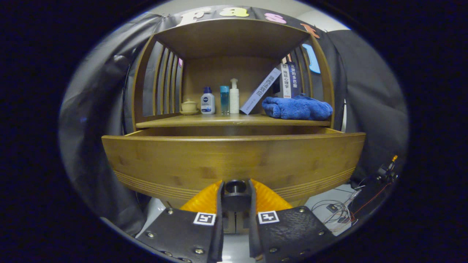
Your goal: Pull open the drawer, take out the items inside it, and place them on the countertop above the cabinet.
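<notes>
We are looking along the shelf (234,120) from its left end: a small cup (189,106), three bottles (221,99), leaning books (278,86) and a blue towel (297,107) at its right end. Below it, the drawer (234,160) is standing partly out, its front running crosswise straight ahead of us. Our gripper (236,193) is closing narrowly on the black knob (235,186), both fingers (220,199) pressing it, so the pull comes straight back.
</notes>
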A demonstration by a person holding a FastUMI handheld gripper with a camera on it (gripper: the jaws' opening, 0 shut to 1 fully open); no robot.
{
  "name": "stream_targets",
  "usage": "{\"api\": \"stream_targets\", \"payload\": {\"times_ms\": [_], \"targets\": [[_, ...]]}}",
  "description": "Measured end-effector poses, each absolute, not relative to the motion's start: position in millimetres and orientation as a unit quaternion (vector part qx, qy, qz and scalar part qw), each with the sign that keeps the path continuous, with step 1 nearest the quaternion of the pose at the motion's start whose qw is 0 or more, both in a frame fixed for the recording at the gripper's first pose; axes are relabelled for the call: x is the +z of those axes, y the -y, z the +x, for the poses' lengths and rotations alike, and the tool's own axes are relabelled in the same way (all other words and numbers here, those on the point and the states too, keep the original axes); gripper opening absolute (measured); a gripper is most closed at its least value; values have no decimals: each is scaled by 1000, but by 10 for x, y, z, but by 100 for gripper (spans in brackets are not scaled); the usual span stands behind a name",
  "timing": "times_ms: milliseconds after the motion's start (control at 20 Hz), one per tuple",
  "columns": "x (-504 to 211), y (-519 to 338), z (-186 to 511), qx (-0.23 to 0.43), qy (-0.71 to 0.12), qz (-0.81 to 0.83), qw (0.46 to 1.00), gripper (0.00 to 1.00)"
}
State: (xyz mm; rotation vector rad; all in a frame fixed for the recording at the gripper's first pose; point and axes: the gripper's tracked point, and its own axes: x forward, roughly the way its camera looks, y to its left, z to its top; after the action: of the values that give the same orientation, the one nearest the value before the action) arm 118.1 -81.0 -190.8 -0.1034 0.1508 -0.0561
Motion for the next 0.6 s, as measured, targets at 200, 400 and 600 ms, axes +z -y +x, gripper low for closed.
{"api": "stream_targets", "payload": {"times_ms": [200, 400, 600], "targets": [[-1959, 779, 859, -17, -67, -44, 997, 28], [-1852, 758, 648, -21, -50, -20, 998, 28], [-1337, 772, 502, -3, -7, -81, 997, 9]]}}
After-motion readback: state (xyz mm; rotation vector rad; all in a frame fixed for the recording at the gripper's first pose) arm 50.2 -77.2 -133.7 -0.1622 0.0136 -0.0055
